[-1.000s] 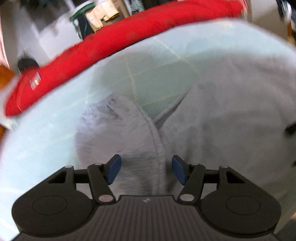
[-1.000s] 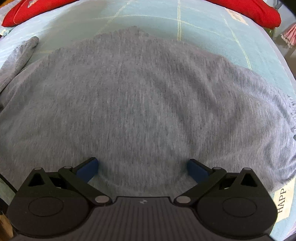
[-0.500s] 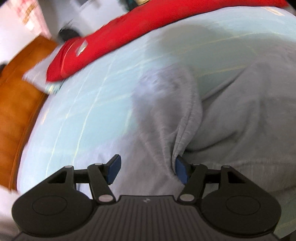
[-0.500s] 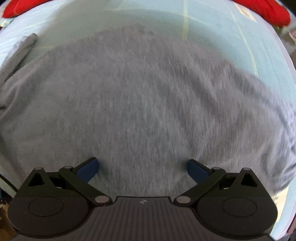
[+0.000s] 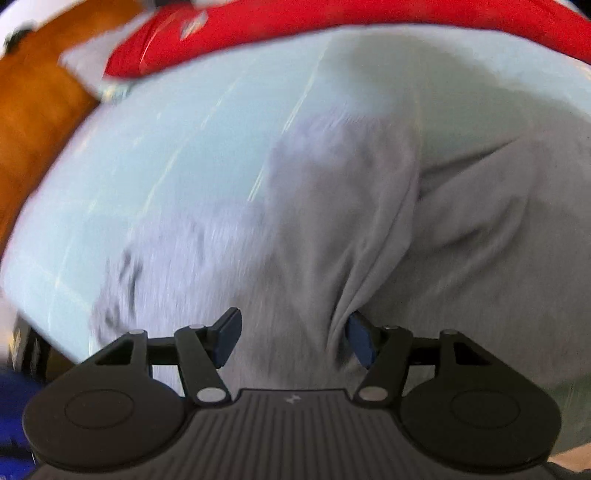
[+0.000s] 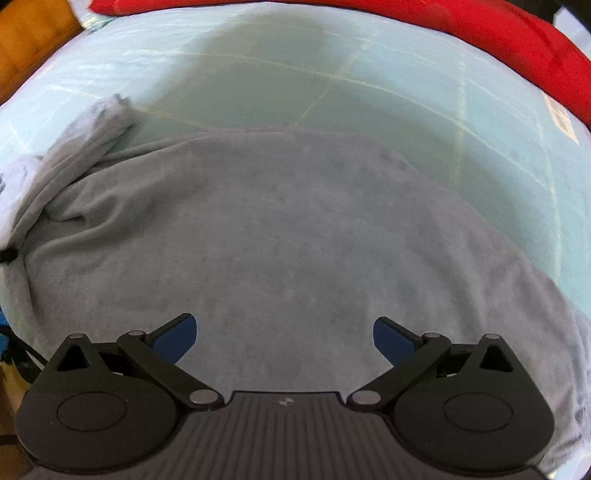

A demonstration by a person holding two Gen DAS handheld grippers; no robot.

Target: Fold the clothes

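A grey sweatshirt (image 6: 295, 229) lies spread flat on a light blue bed sheet (image 6: 295, 74). Its sleeve (image 6: 99, 122) is bunched at the left. In the left wrist view the sleeve (image 5: 332, 192) runs up from the body (image 5: 480, 229). My left gripper (image 5: 293, 338) hangs low over it with the jaws apart. Grey cloth fills the gap, and a fold tucks in against the right pad (image 5: 360, 343). My right gripper (image 6: 284, 338) is wide open above the near part of the sweatshirt, with nothing pinched.
A red cushion or blanket (image 6: 498, 29) lies along the far edge of the bed, also seen as the red band (image 5: 332, 18) in the left wrist view. Orange-brown furniture (image 5: 33, 103) stands beyond the bed's left side. The pale sheet (image 5: 166, 147) lies bare left of the sleeve.
The left gripper has rolled and shifted, and the sleeve fold now meets its right pad. The right gripper has risen and rolled, so more sheet shows beyond the sweatshirt. Both stay apart as before.
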